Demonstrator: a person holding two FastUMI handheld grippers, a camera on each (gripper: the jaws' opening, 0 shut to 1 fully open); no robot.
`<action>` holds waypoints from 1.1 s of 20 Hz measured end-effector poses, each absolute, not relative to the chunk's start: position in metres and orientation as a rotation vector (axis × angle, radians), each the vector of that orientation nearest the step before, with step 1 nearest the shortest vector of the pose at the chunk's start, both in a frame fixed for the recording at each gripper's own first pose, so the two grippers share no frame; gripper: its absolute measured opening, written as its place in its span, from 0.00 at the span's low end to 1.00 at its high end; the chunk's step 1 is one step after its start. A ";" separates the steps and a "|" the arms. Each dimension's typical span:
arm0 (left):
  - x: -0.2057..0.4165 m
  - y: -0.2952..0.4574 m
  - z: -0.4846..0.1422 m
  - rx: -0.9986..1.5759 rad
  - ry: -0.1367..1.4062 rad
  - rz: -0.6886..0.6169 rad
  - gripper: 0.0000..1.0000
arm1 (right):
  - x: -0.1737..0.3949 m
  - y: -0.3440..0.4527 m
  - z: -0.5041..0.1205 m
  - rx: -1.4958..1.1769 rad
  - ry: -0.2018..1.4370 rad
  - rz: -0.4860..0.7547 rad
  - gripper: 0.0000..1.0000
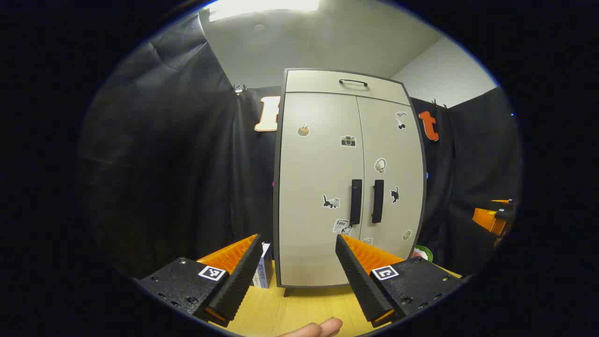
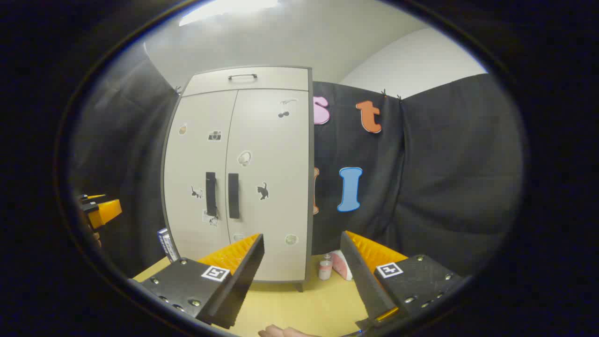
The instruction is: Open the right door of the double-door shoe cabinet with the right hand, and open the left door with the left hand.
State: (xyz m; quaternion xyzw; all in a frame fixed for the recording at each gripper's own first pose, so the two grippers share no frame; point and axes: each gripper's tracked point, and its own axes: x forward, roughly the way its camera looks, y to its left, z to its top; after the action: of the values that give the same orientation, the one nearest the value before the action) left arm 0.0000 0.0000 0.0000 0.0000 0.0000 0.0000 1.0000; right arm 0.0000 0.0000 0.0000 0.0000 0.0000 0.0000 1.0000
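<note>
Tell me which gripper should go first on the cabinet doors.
Probably left. The left gripper, open, already faces the handles; the right gripper, open, points past the cabinet's right edge.

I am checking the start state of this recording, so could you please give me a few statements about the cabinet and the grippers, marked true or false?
1. Both doors of the shoe cabinet are shut. True.
2. The right gripper is clamped on the right door handle. False: it is open and well short of the cabinet, holding nothing.
3. The left door handle and the right one stand upright side by side at the middle seam. True.
4. The left gripper is shut. False: its fingers are spread wide, with nothing between them.
5. The top drawer handle has been pulled out. False: the drawer front sits flush.
</note>
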 end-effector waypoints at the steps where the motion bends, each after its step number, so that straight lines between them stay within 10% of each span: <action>1: -0.001 -0.001 -0.002 0.000 0.005 -0.008 0.98 | 0.001 0.002 0.000 -0.003 0.000 0.000 0.98; 22: 0.007 -0.014 -0.005 -0.009 -0.009 -0.011 0.98 | 0.000 0.018 -0.012 0.018 0.001 0.020 0.94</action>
State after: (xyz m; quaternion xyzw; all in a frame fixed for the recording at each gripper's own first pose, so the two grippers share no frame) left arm 0.0068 -0.0139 -0.0052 -0.0047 -0.0043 -0.0057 1.0000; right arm -0.0003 0.0179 -0.0116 0.0092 0.0004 0.0098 0.9999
